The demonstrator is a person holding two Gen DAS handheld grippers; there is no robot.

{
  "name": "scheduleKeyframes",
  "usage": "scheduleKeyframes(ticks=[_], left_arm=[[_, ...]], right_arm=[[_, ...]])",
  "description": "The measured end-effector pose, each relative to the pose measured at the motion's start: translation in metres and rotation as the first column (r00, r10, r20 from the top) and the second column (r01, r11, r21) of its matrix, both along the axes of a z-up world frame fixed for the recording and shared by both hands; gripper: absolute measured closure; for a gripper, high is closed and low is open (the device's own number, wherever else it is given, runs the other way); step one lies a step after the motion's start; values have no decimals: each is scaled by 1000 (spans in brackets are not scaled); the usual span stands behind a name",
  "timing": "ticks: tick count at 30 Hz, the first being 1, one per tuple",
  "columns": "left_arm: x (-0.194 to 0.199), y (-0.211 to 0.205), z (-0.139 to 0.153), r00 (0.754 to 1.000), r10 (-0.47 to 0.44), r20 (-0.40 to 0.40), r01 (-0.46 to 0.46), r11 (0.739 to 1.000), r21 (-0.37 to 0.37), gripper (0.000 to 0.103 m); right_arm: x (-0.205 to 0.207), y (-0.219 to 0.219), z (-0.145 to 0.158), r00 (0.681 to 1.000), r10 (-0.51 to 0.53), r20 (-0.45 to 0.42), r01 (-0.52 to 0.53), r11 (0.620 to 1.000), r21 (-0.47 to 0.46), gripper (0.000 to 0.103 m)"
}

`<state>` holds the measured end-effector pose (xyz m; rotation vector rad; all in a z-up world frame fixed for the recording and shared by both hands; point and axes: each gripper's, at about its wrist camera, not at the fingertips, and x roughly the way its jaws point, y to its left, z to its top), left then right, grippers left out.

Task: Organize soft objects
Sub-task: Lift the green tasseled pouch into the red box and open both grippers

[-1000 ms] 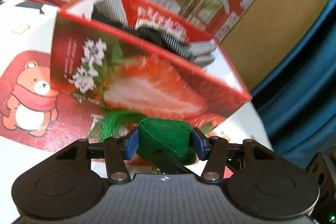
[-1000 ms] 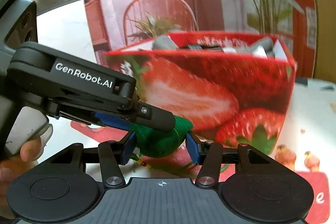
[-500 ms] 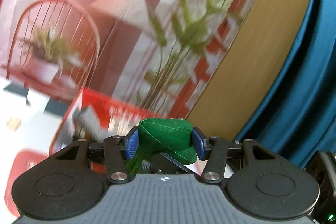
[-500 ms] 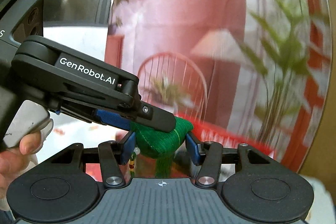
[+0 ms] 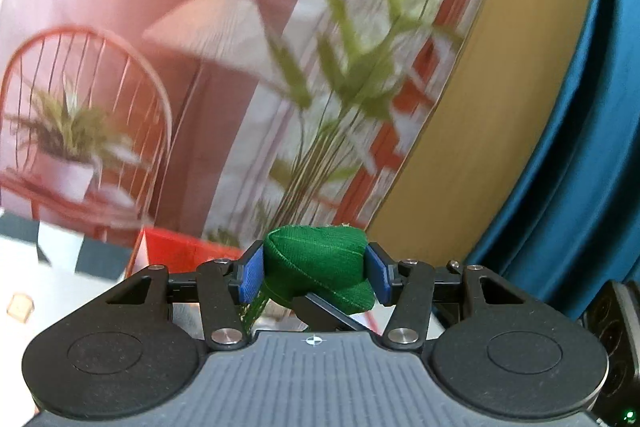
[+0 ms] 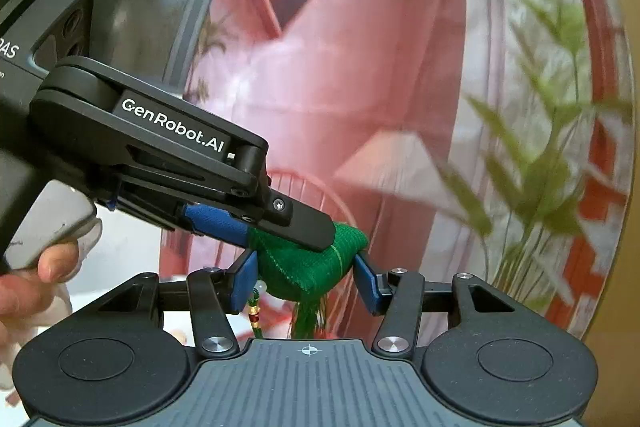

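We see the backdrop only as a smear. The red box shows just its rim behind the left gripper. The green pouch's tassel drops behind the right gripper.

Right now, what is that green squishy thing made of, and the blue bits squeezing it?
The green pouch looks like woven cloth, matte, with a visible weave, a stitched seam and green tassel threads hanging below, so probably fabric with soft filling. The blue pads on the left gripper look like a dull, rubbery or foam covering; it is hard to tell which.
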<state>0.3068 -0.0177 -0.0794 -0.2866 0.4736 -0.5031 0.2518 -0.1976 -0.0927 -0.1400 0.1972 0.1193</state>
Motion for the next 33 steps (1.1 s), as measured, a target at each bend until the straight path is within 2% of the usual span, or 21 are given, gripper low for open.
scheduleKeyframes(ticks=[5,10,15,20,23,27,33], left_arm=[[15,4,-39,996,2,-91,1,999,34,47],[26,6,-62,987,4,-158,3,999,47,47],[33,4,-69,983,23,-183,-9,997,81,45],[31,14,-68,983,88,-162,-64,987,148,42],[29,22,-67,980,129,-154,-101,979,179,37],[23,28,-63,976,165,-141,-132,967,218,22],[10,29,-56,976,190,-107,-156,950,270,6]], right_arm=[[17,-8,-31,987,23,-162,-5,994,111,54],[27,-7,-58,968,15,-252,16,993,121,54],[31,-11,-74,950,3,-311,54,983,177,52],[31,-13,-86,922,-86,-376,144,981,127,49],[32,-25,-90,900,-146,-411,223,964,146,49],[25,-35,-91,878,-208,-431,298,942,153,48],[11,-45,-87,863,-261,-432,358,920,158,35]])
